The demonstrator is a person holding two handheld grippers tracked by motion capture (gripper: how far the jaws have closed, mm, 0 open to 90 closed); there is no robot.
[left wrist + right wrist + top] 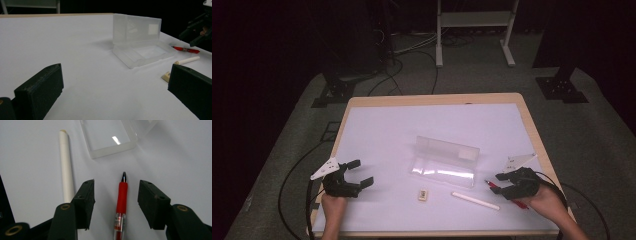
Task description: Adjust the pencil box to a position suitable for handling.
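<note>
A red pen (121,195) with a black tip lies flat on the white counter (382,130), between the wide-open jaws of the right gripper (116,202). The tiny print on the pen is too small to read. A clear open box (444,161) sits nearby. The left gripper (357,174) is open and holds nothing.

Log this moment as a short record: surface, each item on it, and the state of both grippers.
surface: table with white top
case: clear plastic case, lid open and upright
red pen: red pen lying between the right gripper's jaws, not touched
white pen: white pen, flat, in front of case
eraser: small eraser, flat
left gripper: left gripper open, holding nothing
right gripper: right gripper open over red pen
</note>
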